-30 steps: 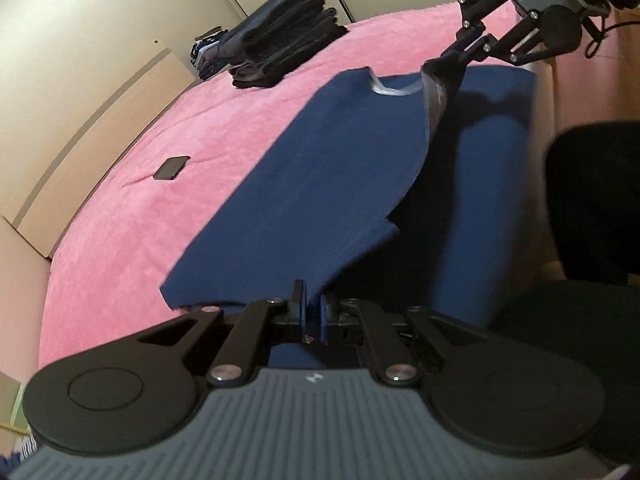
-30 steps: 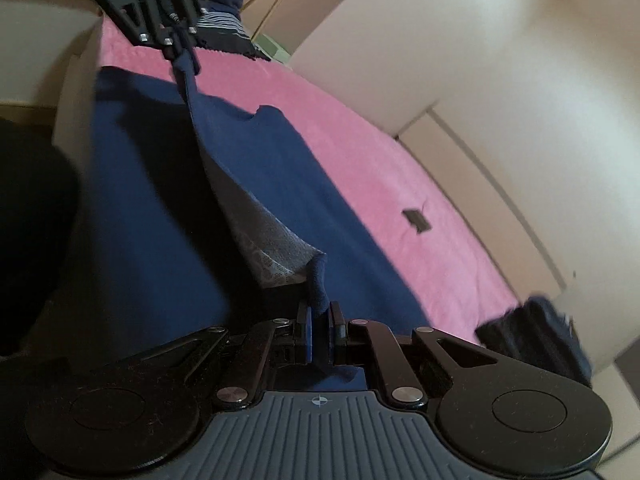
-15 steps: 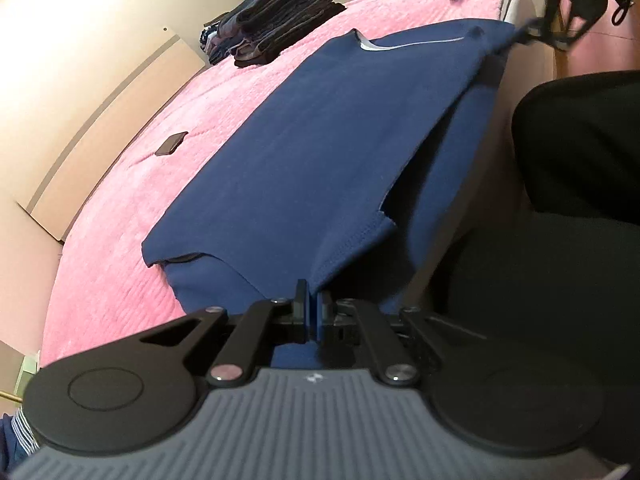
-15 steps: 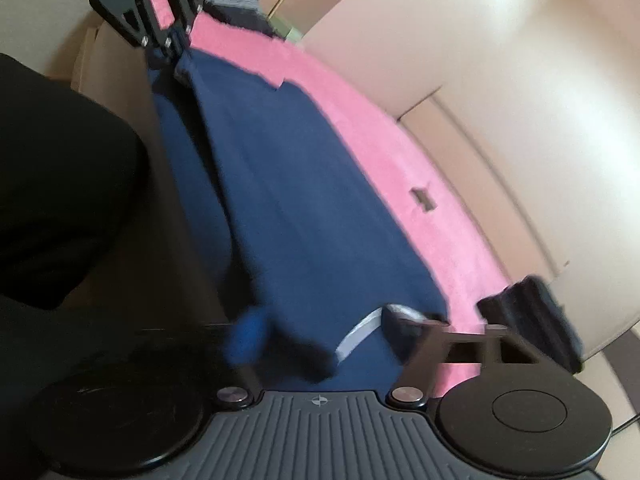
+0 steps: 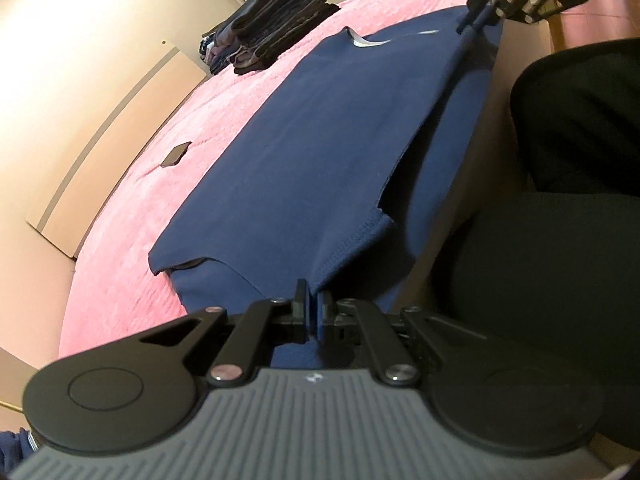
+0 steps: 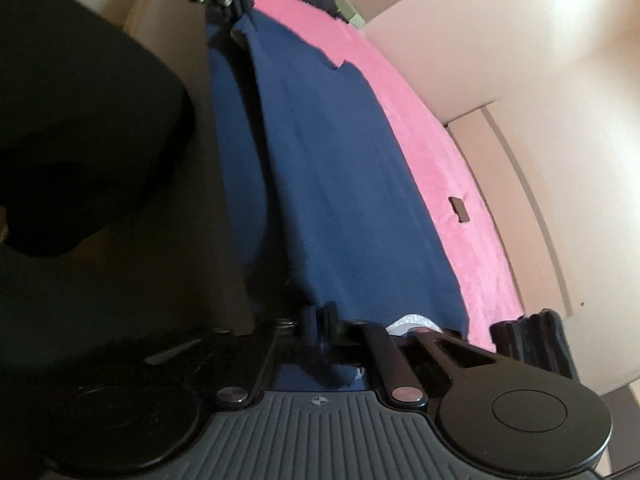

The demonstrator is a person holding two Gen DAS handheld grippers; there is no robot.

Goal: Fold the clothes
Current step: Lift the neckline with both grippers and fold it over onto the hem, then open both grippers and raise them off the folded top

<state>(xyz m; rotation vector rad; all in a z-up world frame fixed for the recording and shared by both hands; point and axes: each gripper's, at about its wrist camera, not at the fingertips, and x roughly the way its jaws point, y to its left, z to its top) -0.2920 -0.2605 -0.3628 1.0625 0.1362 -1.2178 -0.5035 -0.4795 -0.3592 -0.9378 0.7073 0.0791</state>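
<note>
both grippers were clamped on the navy t-shirt (image 5: 320, 140): the left gripper (image 5: 311, 312) pinched its hem end, the right gripper (image 6: 320, 326) its collar end. the pink bedspread (image 5: 132, 216) lay under the shirt, whose near side hung over the bed's edge, a folded flap on top. a stack of dark folded clothes (image 5: 272, 44) sat far off, a small dark object (image 5: 176, 154) between.

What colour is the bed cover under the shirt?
Pink; the bed cover shows best in the left wrist view, beside the navy shirt.
</note>
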